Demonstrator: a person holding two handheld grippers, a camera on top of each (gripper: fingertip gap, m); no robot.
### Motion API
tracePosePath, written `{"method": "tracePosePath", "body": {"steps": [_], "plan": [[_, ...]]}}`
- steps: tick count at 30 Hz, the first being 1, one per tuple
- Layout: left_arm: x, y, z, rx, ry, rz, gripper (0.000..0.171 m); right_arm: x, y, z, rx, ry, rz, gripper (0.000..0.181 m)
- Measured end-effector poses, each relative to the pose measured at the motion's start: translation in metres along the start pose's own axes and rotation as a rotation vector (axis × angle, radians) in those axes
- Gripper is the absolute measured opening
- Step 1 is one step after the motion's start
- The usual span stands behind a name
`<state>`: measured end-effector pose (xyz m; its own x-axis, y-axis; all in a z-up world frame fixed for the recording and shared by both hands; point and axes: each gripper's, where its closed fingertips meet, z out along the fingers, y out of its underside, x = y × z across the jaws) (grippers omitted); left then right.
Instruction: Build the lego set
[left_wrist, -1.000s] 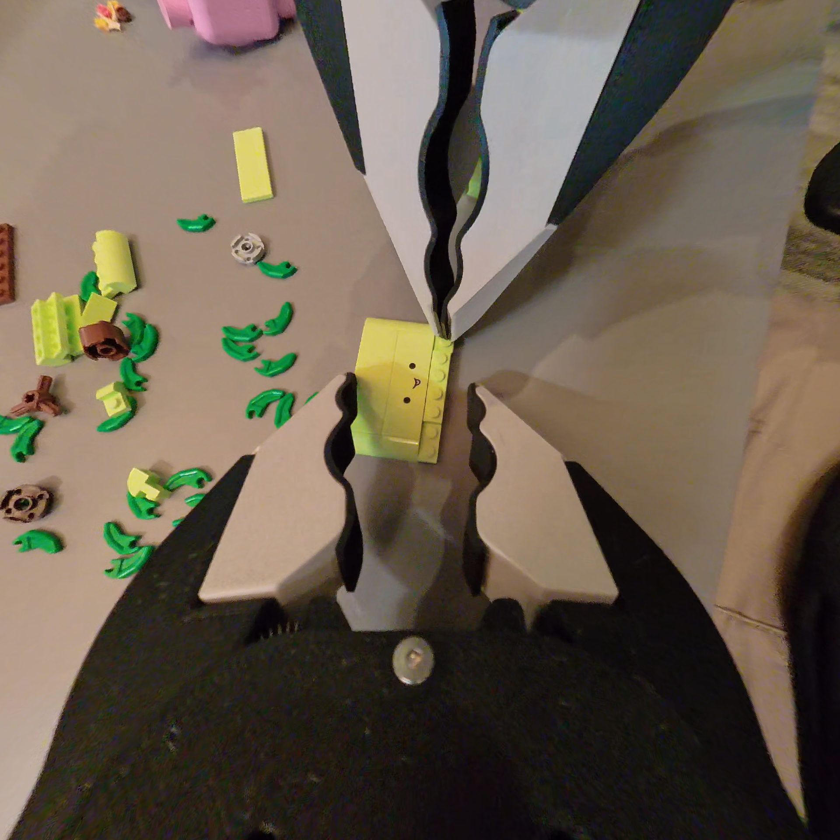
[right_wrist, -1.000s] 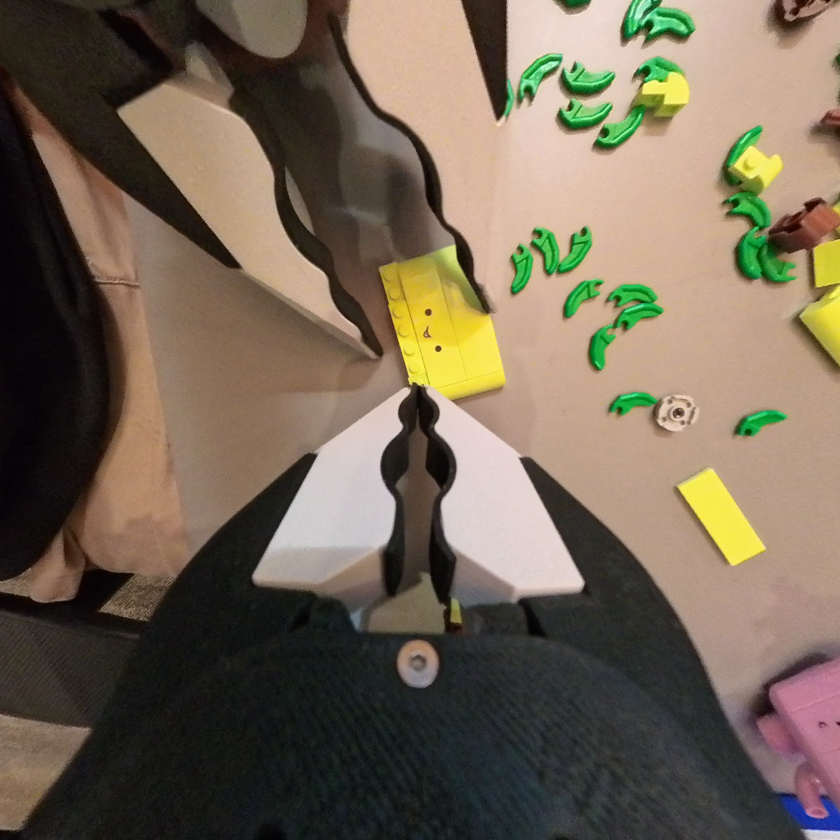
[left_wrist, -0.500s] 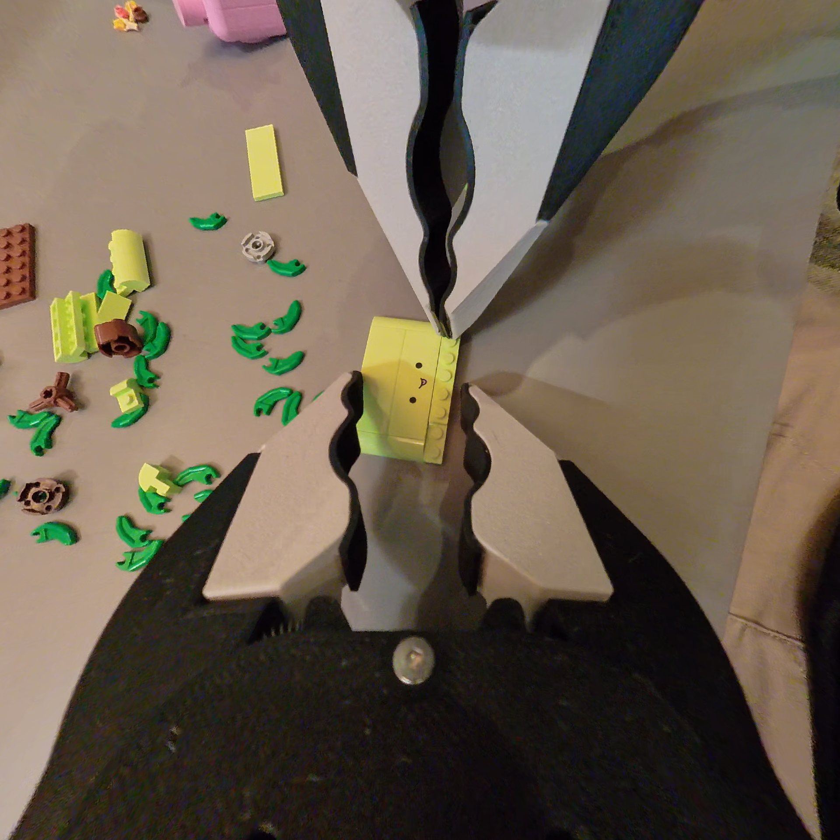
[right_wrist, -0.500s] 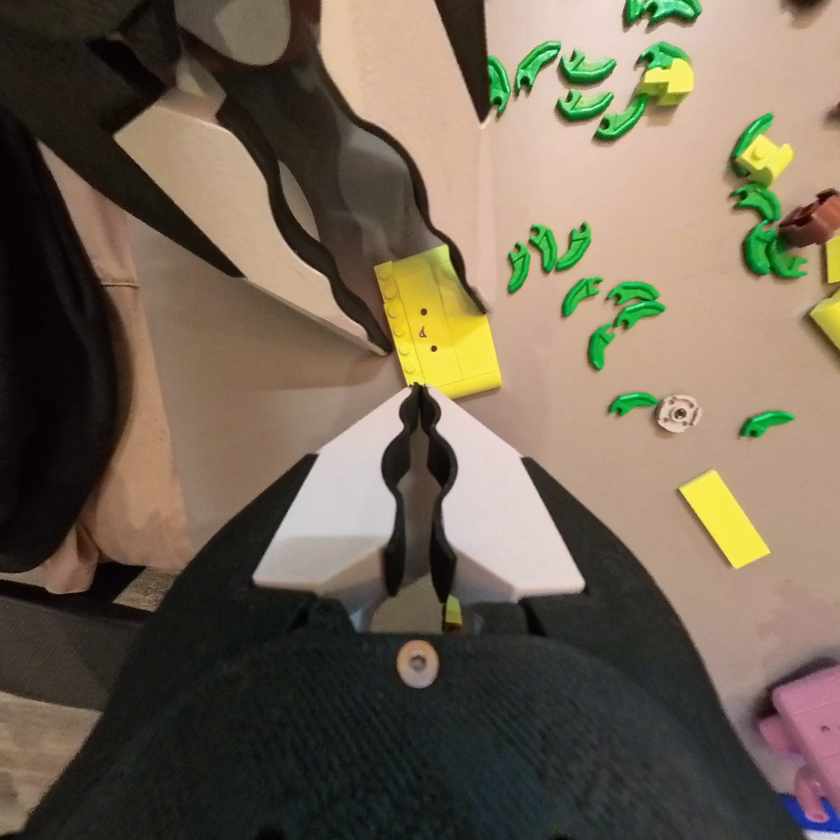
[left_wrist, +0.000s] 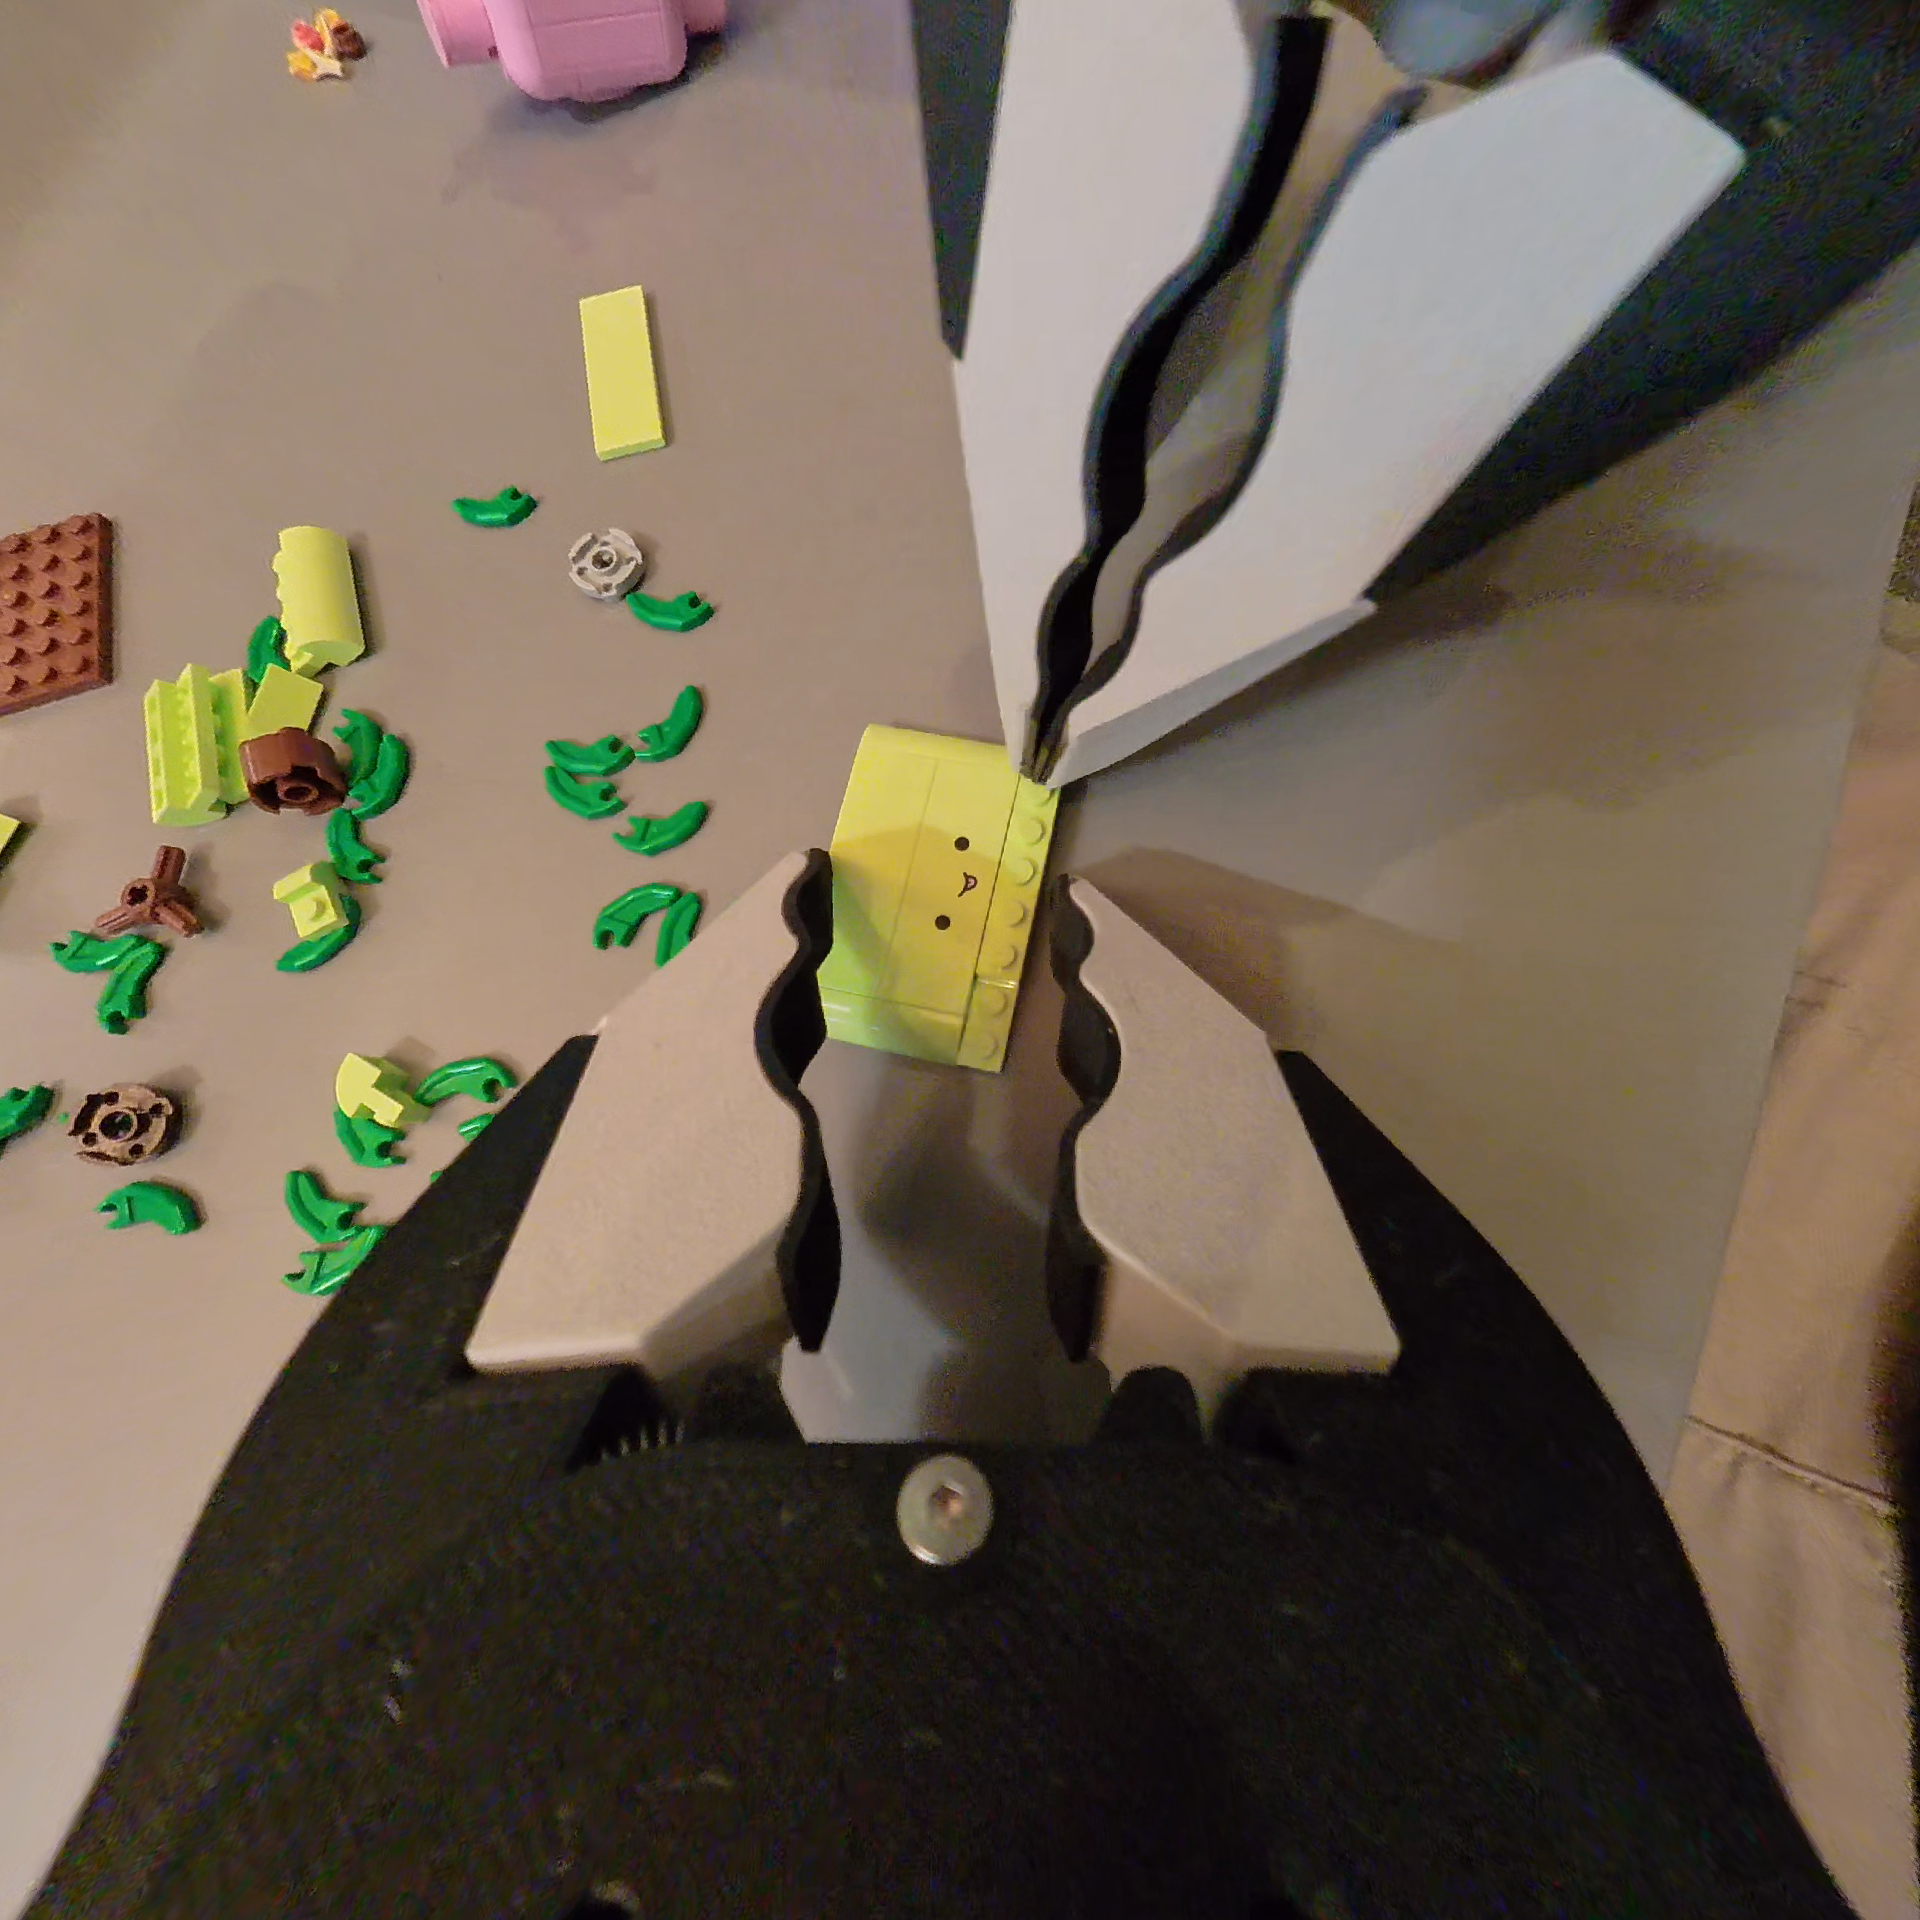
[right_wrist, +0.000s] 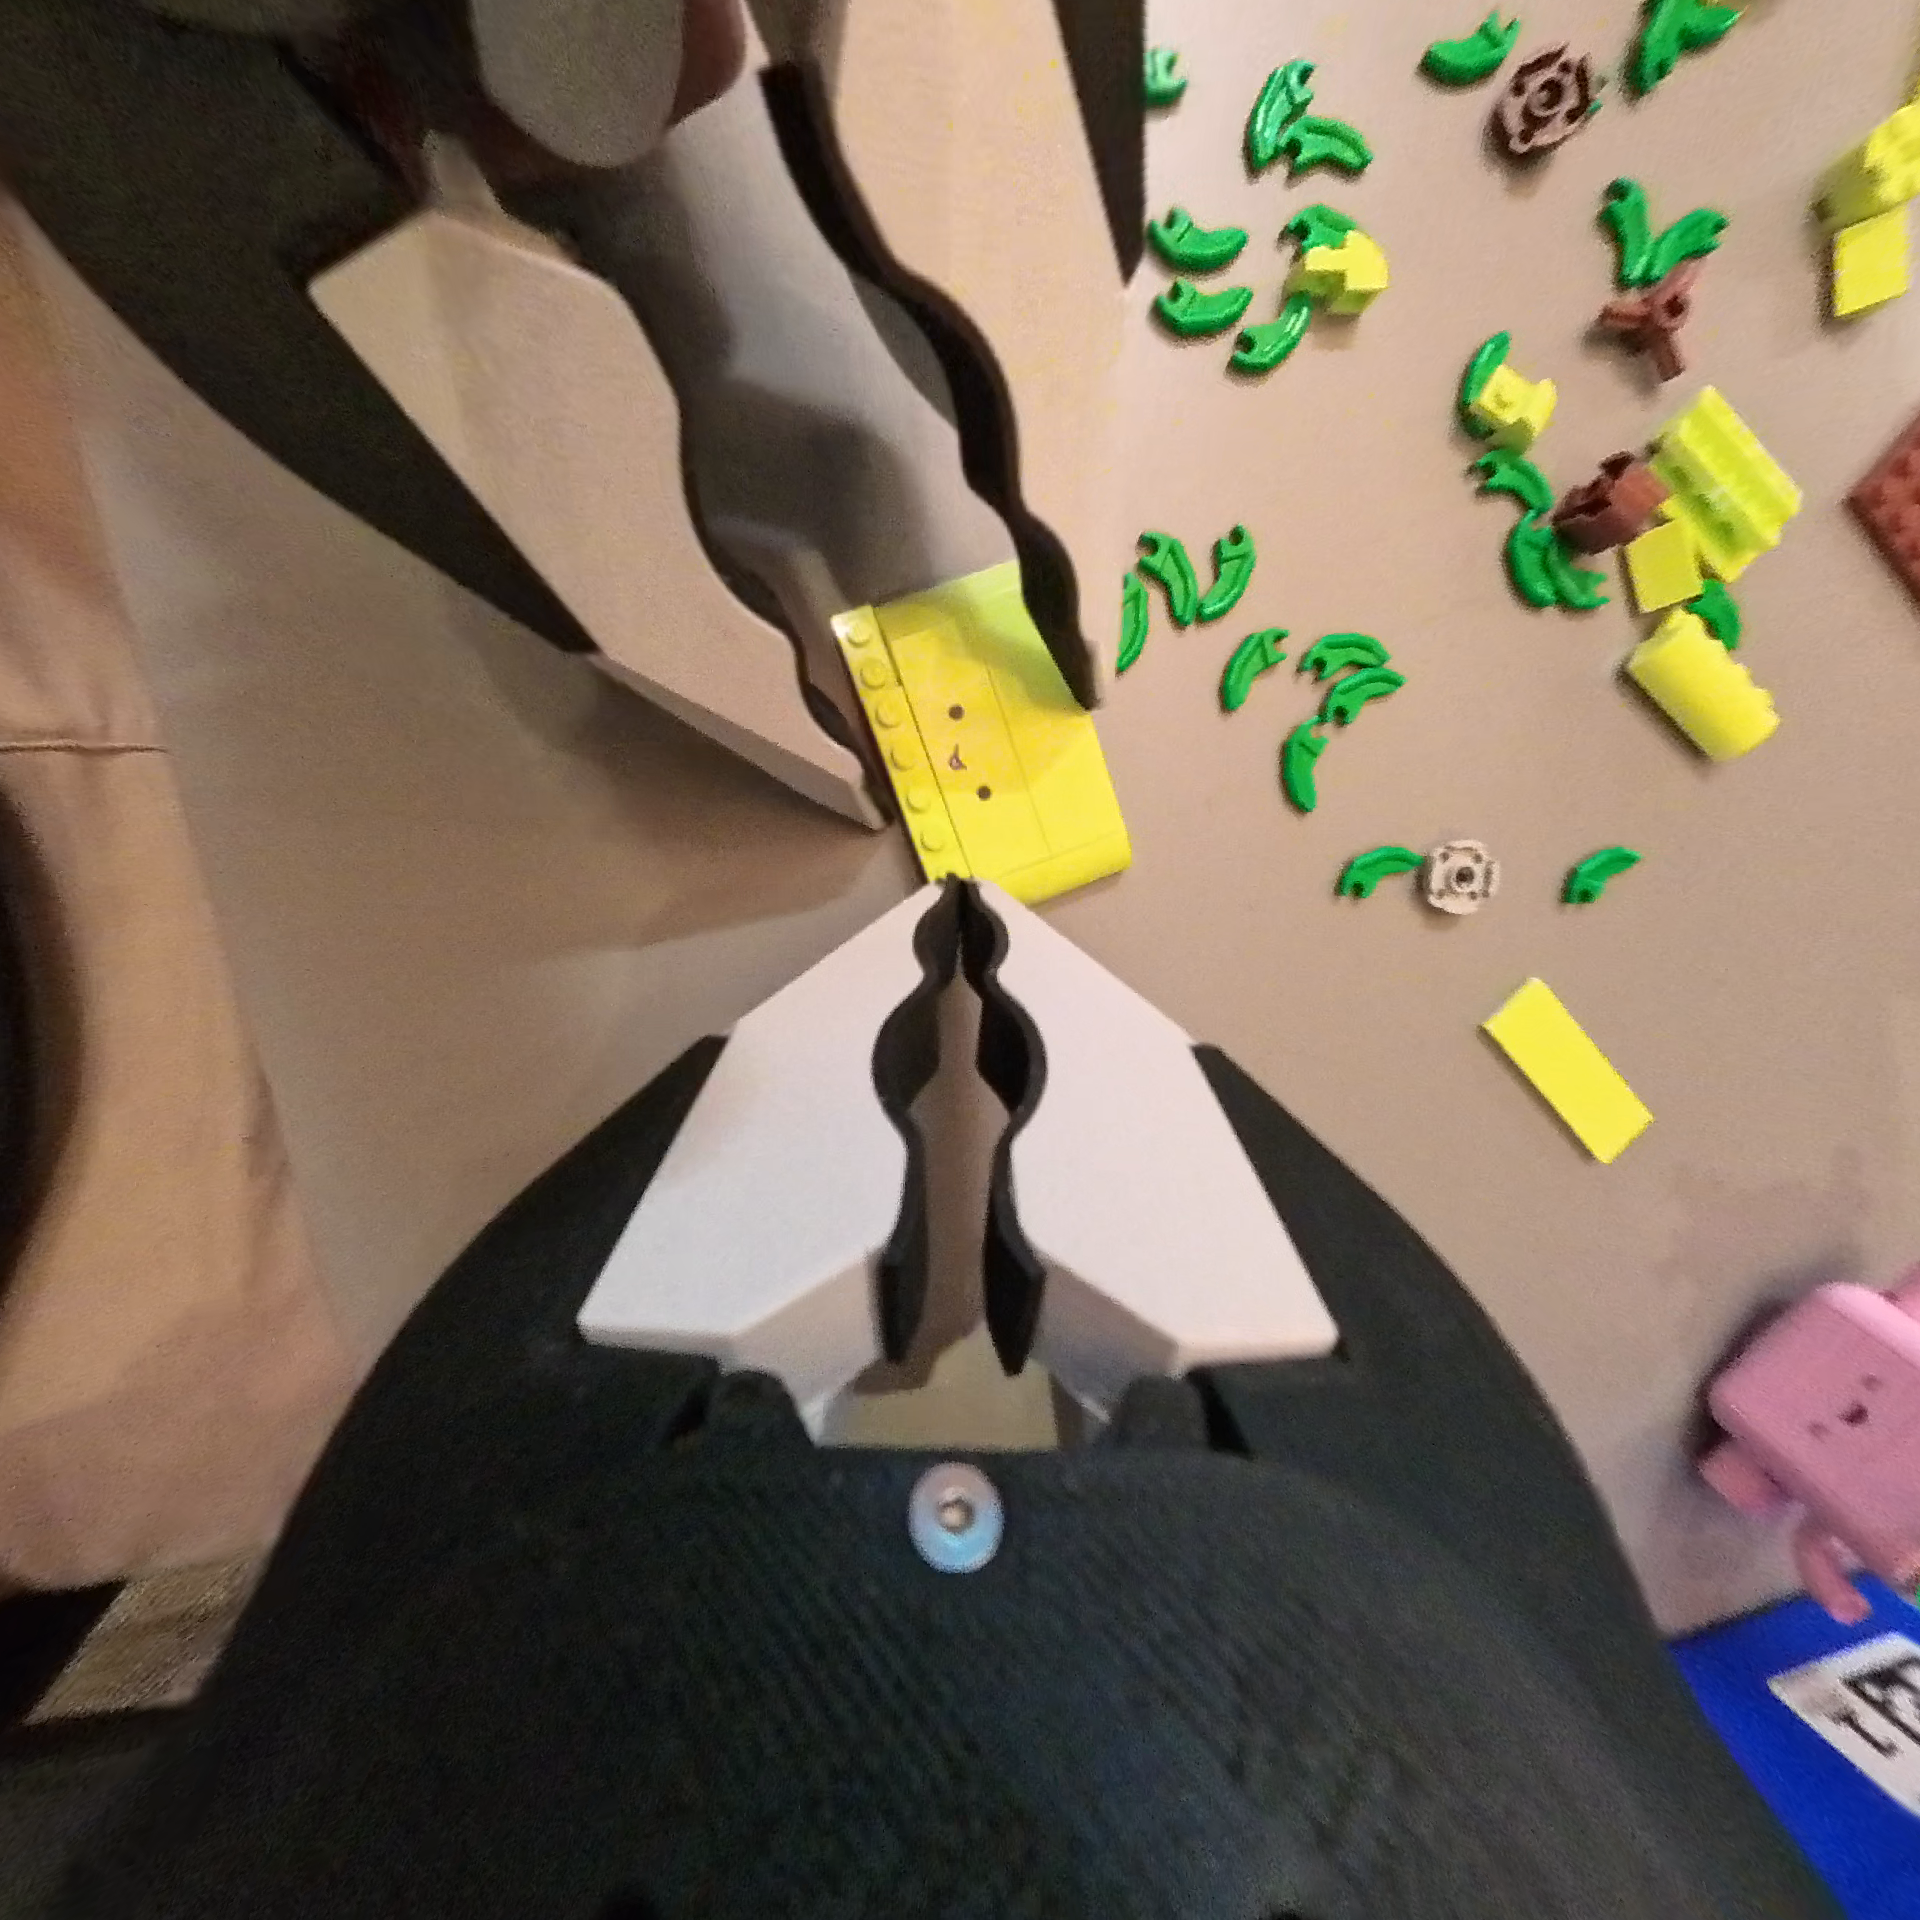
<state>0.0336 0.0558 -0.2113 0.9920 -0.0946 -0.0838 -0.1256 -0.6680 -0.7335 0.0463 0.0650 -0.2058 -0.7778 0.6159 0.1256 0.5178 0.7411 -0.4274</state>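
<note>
A lime-green block with a small printed face (left_wrist: 935, 894) lies flat on the grey table, with a studded strip along its right edge. It also shows in the right wrist view (right_wrist: 997, 769). My left gripper (left_wrist: 940, 883) is open, with one finger on each side of the block's near half; it shows again in the right wrist view (right_wrist: 977, 758). My right gripper (right_wrist: 956, 888) is shut. Its tip (left_wrist: 1039, 769) rests at the far corner of the studded strip. Nothing shows between its tips.
Several green leaf pieces (left_wrist: 623, 769) lie to the left, with a lime tile (left_wrist: 621, 372), a grey round plate (left_wrist: 607, 562), lime bricks (left_wrist: 192, 743), brown parts (left_wrist: 291, 774) and a brown plate (left_wrist: 52, 613). A pink build (left_wrist: 582, 42) stands far back. Beige cloth (left_wrist: 1808, 1247) lies past the table's right edge. My left and right fingertips are right by each other. The grey round plate (left_wrist: 607, 562) lies around 10 cm away from my left fingertips. My right wrist view (right_wrist: 1458, 876) looks at it from another angle.
My left gripper's fingers have drawn in slightly around the block. My right gripper has tilted over to the right with its tip still on the block's studded corner.
</note>
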Motion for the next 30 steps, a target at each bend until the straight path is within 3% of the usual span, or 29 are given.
{"method": "tracePosePath", "body": {"steps": [8, 11, 16, 21, 24, 30], "plan": [[0.0, 0.0, 0.0, -0.001, -0.013, 0.008, 0.039, 0.001, 0.0, -0.001, 0.064, 0.104, 0.062, 0.0], [0.002, 0.0, 0.0, 0.001, -0.018, 0.036, 0.038, 0.013, 0.004, -0.007, 0.119, 0.213, 0.163, 0.0], [0.011, 0.0, -0.001, 0.006, -0.027, 0.125, 0.035, 0.016, -0.002, -0.044, 0.456, 0.298, 0.425, 0.0], [0.034, 0.0, -0.004, 0.03, 0.069, 0.239, 0.032, 0.008, 0.016, -0.053, 0.644, 0.352, 0.564, 0.0], [0.036, -0.002, -0.008, 0.06, 0.055, 0.266, 0.045, 0.003, 0.015, -0.049, 0.634, 0.311, 0.562, 0.005], [0.022, -0.003, -0.005, 0.042, 0.002, 0.196, 0.062, -0.009, 0.019, -0.013, 0.446, 0.148, 0.577, 0.027]]}}
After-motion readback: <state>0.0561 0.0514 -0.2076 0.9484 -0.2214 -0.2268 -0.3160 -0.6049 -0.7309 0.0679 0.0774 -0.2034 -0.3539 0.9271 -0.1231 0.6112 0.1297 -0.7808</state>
